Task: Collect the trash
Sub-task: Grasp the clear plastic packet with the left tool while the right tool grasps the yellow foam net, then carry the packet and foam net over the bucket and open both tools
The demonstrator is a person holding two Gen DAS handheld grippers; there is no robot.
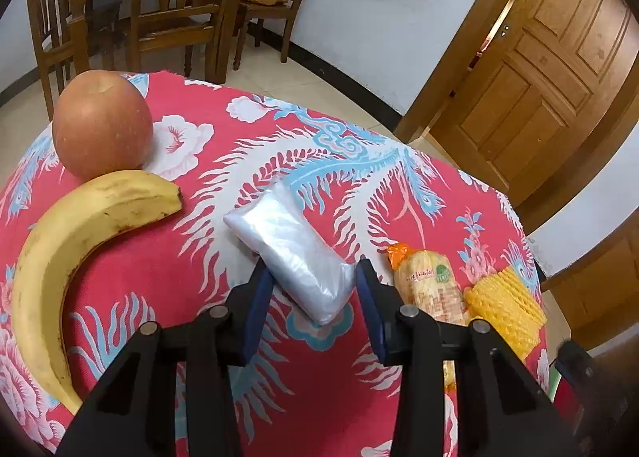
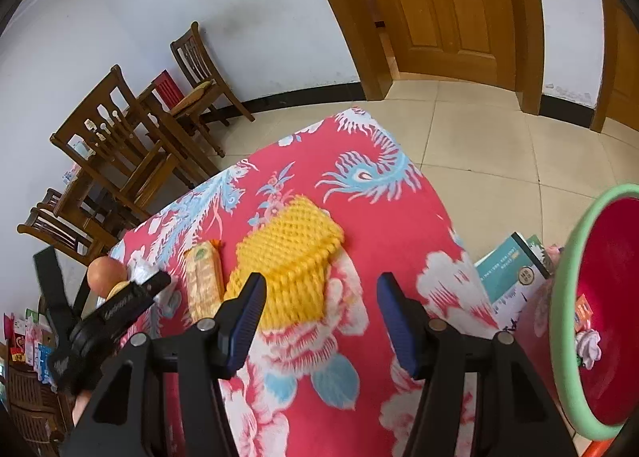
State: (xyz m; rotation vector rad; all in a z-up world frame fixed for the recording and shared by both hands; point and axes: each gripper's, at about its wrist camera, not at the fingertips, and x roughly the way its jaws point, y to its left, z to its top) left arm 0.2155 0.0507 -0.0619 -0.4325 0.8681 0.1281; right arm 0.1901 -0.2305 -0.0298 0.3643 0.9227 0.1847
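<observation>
A crumpled clear plastic bag (image 1: 289, 247) lies on the red flowered tablecloth (image 1: 247, 129). My left gripper (image 1: 313, 277) is open, its blue pads on either side of the bag's near end, not closed on it. An orange snack wrapper (image 1: 429, 285) and a yellow foam fruit net (image 1: 505, 303) lie to the right. In the right wrist view my right gripper (image 2: 321, 295) is open and empty just before the foam net (image 2: 289, 257), with the wrapper (image 2: 203, 281) to its left. The left gripper's body (image 2: 116, 305) shows at the left.
An apple (image 1: 102, 123) and a banana (image 1: 76, 253) lie at the table's left. A red bin with a green rim (image 2: 599, 309) stands at the right beside the table, with books (image 2: 509, 269) near it. Wooden chairs (image 1: 179, 6) and a door (image 1: 539, 70) stand behind.
</observation>
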